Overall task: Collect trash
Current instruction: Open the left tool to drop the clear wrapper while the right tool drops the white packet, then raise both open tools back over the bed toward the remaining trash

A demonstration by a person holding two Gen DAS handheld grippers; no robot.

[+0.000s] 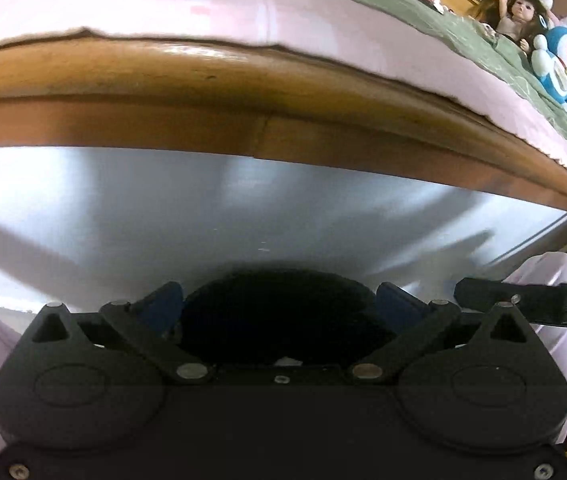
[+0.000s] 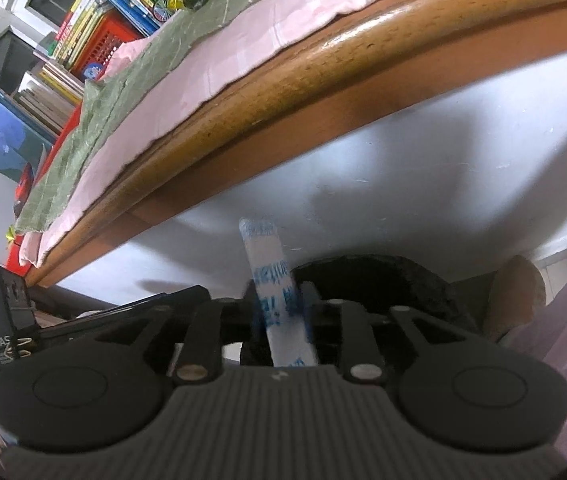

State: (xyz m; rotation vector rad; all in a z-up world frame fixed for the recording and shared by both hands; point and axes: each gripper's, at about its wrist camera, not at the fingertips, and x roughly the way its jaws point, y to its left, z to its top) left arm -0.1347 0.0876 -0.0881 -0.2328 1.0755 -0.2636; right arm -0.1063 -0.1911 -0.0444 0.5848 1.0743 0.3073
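Wooden table edge [image 1: 243, 80] with pink cloth spans both views. Left gripper [image 1: 279, 300] spread, empty, over black bin [image 1: 279, 316]. Only right view shows white-blue wrapper [image 2: 279, 292], lower centre, loose between right gripper's [image 2: 283, 300] parted jaws.

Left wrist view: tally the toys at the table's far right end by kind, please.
Doll: 1
Blue-and-white cartoon cat toy: 1
Total: 2 clearly visible; a pale shape behind them is too unclear to count.
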